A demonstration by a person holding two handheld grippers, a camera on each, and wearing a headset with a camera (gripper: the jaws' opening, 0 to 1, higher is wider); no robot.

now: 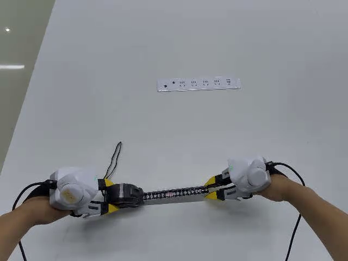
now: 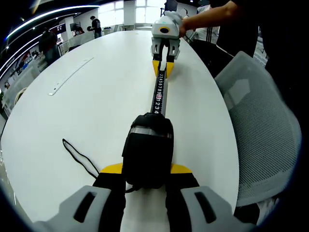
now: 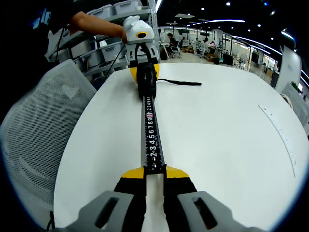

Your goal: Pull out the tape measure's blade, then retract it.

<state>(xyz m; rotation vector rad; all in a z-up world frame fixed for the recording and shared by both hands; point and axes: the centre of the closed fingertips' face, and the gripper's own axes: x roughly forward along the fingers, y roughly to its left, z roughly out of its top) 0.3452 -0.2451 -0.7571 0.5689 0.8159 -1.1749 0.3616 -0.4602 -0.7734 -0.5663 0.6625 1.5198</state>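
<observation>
Currently one tape measure (image 1: 128, 194) clamped in left claw (image 1: 111, 196), its one blade (image 1: 174, 193) in right claw (image 1: 211, 188)

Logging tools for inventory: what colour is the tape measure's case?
The tape measure's case is black, seen best in the left gripper view.

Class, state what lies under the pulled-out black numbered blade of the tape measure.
The white tabletop shows along both edges of the black numbered blade. The strip directly underneath is covered, so contact cannot be judged.
</observation>
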